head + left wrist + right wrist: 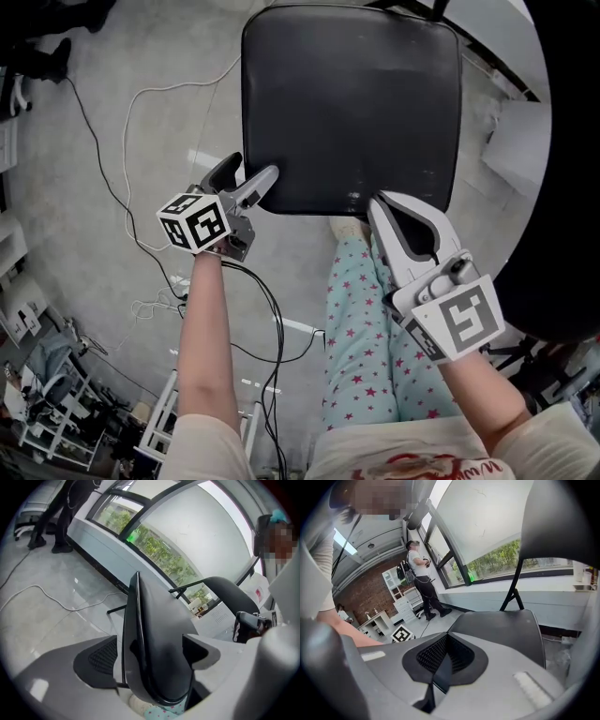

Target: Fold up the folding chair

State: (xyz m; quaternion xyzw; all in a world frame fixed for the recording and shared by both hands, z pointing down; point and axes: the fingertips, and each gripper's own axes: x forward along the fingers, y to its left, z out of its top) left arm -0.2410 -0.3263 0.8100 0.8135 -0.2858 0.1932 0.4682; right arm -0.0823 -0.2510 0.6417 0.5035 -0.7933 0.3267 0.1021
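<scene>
The folding chair stands open, its black padded seat (352,103) facing up just ahead of me. My left gripper (251,171) is at the seat's near left corner. In the left gripper view the seat's edge (154,634) runs edge-on between the jaws of the left gripper (150,653), which is open, with a strip of floor showing beside the left pad. My right gripper (382,208) is shut with nothing in it, its tips close to the seat's near edge on the right. From the right gripper (440,667) the seat (501,630) lies just beyond the tips.
Thin cables (131,141) trail over the grey floor at left. My legs in star-patterned trousers (361,328) stand right under the seat's near edge. White furniture (516,141) and a large dark shape (562,234) crowd the right. A person (419,578) stands by the windows.
</scene>
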